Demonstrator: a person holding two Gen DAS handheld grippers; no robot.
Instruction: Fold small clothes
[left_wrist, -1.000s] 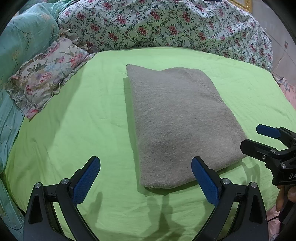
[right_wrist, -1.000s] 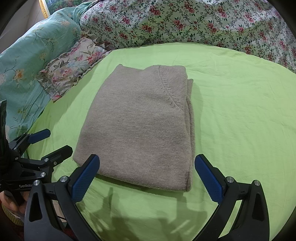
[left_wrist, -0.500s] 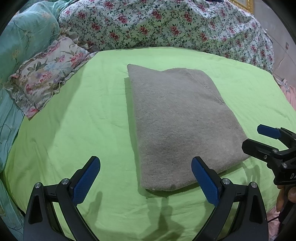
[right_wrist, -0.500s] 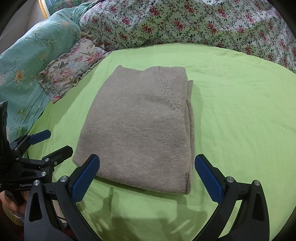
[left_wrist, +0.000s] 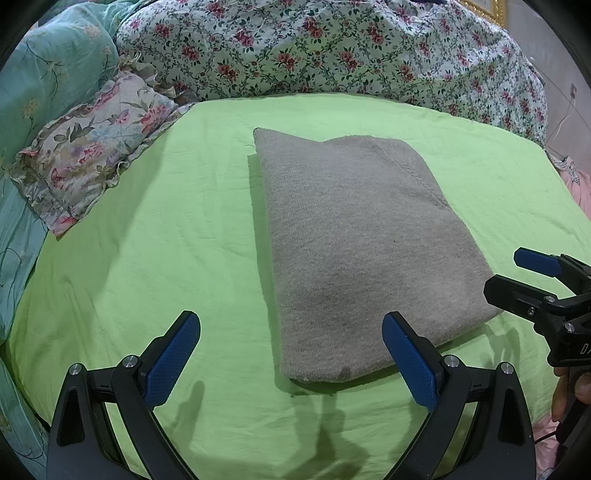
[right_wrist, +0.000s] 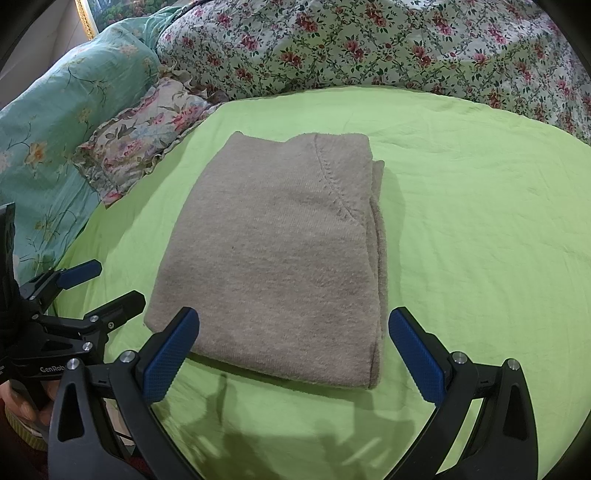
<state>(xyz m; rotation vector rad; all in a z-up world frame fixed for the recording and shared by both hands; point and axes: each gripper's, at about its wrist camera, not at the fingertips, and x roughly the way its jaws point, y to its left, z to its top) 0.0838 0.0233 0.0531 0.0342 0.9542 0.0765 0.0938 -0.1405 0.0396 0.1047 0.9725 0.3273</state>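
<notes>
The folded grey-beige knitted sweater lies flat mid-way across the lime-green bed sheet, layers peeking out along its right edge. Both the left gripper and right gripper hover at its near edge, jaws wide apart, holding nothing. A one-sided pinch could drag the stack and spill those loose layers.

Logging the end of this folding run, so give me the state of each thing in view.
grey sweater: folded into a flat rectangle, lying on the sheet, not gripped.
left gripper: open, empty.
right gripper: open, empty.
green sheet: spread flat, lightly creased.
ruffled pillow: lying at the sheet's edge.
</notes>
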